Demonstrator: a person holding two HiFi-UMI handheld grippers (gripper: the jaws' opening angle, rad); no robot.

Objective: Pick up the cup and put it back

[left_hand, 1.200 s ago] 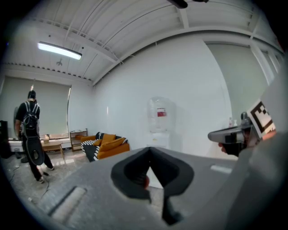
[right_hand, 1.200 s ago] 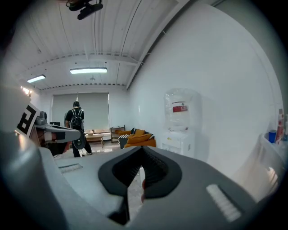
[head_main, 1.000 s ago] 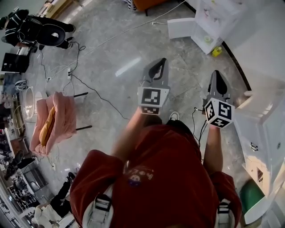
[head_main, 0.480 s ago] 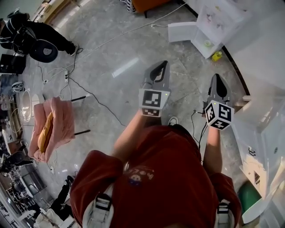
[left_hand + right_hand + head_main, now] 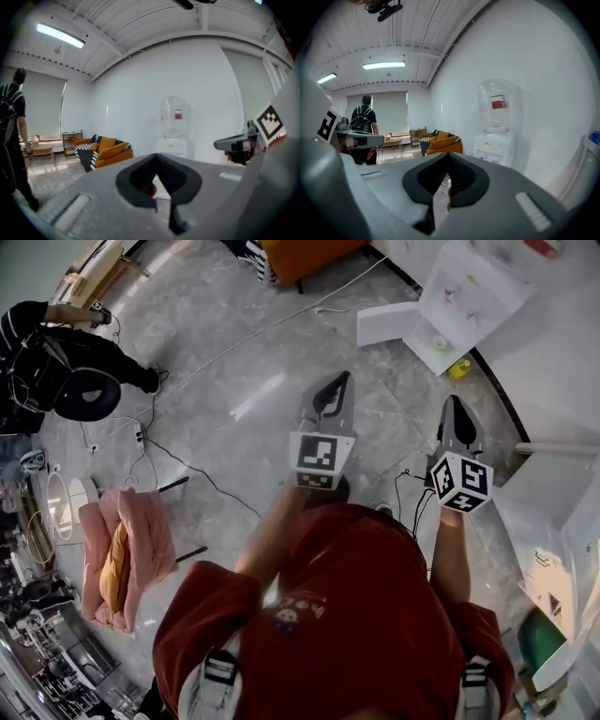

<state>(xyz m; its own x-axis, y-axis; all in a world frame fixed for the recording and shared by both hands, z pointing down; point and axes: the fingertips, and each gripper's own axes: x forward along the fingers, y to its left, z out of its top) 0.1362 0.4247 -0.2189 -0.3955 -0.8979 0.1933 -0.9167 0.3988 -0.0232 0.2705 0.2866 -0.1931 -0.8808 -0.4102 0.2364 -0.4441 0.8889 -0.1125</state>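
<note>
- Whole room first: an open hall, no counter underfoot, and no cup in any view. My read is that the task has barely begun, with finding the cup, the pick-up and the put-back all left to do.
- The floor (image 5: 234, 352) is grey marbled stone, polished enough to throw back a streak of ceiling light, with black cables snaking across it.
- Ahead is a white wall (image 5: 140, 93), smooth, matte and bare.
- The person in the red shirt (image 5: 356, 615), soft knit with harness straps at the shoulders, holds both tools out front.
- At the right edge stands a white cabinet (image 5: 562, 521), flat glossy panels with hard corners.
- An orange sofa (image 5: 110, 152) sits by the wall, plump cushions beside a black-and-white striped throw.
- The water dispenser (image 5: 494, 140) is a boxy white base with a clear rounded bottle on top.
- A pink chair (image 5: 131, 549), fuzzy fabric, carries a yellow cushion.
- The left gripper (image 5: 343, 378) is grey moulded plastic with ribbed black pads. Its jaws are closed on each other and nothing is between them (image 5: 157, 157).
- The right gripper (image 5: 455, 401) is the same build, tips pressed together and empty (image 5: 447, 154).
- The cup cannot be placed from these views. A small yellow object (image 5: 458, 368) near the white boards is too small to name.
</note>
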